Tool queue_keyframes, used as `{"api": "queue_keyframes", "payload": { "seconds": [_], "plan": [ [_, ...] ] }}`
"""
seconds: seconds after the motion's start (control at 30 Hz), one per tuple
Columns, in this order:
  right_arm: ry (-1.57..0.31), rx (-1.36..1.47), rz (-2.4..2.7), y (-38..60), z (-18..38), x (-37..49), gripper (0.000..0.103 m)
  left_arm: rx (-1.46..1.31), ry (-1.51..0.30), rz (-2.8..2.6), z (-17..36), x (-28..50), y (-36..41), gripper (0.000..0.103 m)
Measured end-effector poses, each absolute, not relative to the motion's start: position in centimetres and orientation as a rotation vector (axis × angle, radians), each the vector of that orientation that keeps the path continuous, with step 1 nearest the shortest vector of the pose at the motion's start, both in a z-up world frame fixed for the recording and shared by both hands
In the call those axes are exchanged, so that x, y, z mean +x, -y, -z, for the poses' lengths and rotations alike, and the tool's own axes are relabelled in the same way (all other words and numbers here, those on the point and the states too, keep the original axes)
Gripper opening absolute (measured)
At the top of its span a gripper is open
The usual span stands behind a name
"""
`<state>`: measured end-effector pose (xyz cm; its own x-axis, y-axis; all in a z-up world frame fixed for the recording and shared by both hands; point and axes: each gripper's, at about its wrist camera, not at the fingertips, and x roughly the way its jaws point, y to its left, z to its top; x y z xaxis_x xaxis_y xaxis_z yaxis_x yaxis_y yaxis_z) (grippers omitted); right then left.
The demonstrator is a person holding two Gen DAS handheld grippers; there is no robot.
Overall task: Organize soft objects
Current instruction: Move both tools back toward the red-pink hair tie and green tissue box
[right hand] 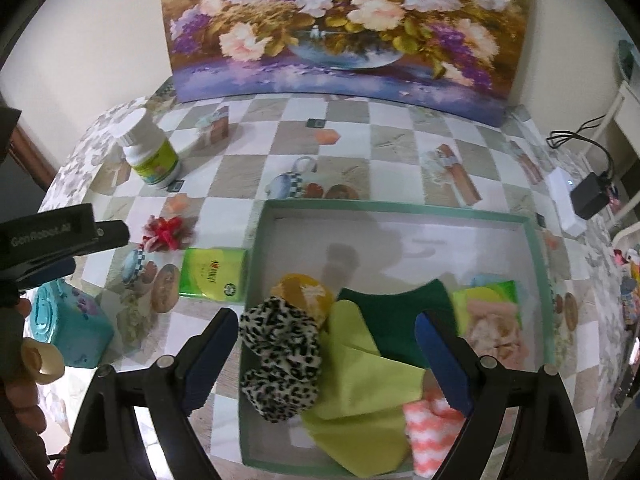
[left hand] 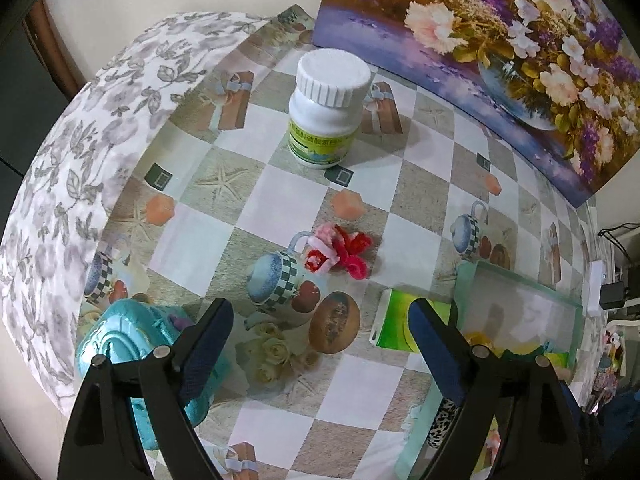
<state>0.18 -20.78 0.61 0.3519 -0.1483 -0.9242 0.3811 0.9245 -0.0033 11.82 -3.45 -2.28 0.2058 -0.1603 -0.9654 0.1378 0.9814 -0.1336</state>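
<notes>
1. Left gripper (left hand: 320, 320) — bottom of the left wrist view, black fingers with blue pads spread wide, nothing between them. It points down at the checked printed tablecloth (left hand: 280, 184).
2. Right gripper (right hand: 324, 332) — bottom of the right wrist view, also spread wide and empty, hanging over the near part of the shallow green-rimmed cardboard tray (right hand: 400, 206).
3. Already in the tray, under the right gripper: a leopard-print plush scrunchie (right hand: 280, 360), a yellow-green cloth (right hand: 360, 392), a dark green felt piece (right hand: 400, 320), an orange-and-white knitted cloth (right hand: 432, 432), a mustard yellow soft piece (right hand: 304, 292), and a second green packet at the right.
4. Outside the tray, touching or just beside its left wall: a green plastic tissue pack (right hand: 214, 276), lying flat, long axis roughly across the frame.
5. Farther, centre of the left wrist view: a red-and-pink fuzzy chenille flower (left hand: 340, 254), loose on the cloth, just above the gap between the left fingers and slightly right of centre. No clear long axis; petals splay all round.
6. Lower left: a teal embossed box (left hand: 132, 360), partly behind the left finger.
7. Far: a white plastic pill bottle with a green label (left hand: 326, 108), upright, with a floral painted canvas (left hand: 500, 40) leaning behind it.
8. Judgement — the flower looks like the next soft item; the left gripper is nearer, and reaching it calls for a short advance up-frame.
</notes>
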Motion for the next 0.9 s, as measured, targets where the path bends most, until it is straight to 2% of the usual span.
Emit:
{"api": "queue_keyframes", "payload": {
  "seconds": [0.37, 0.9],
  "plan": [
    [-1.142, 0.259, 0.243, 19.2, -0.2, 3.2, 0.092, 0.032, -1.374, 0.225, 3.7, 12.9, 4.7, 0.090],
    [-1.166, 0.303, 0.106, 17.8, 1.8, 6.1, 0.089, -0.064, -1.414, 0.235, 5.0, 14.0, 4.8, 0.089]
  ]
}}
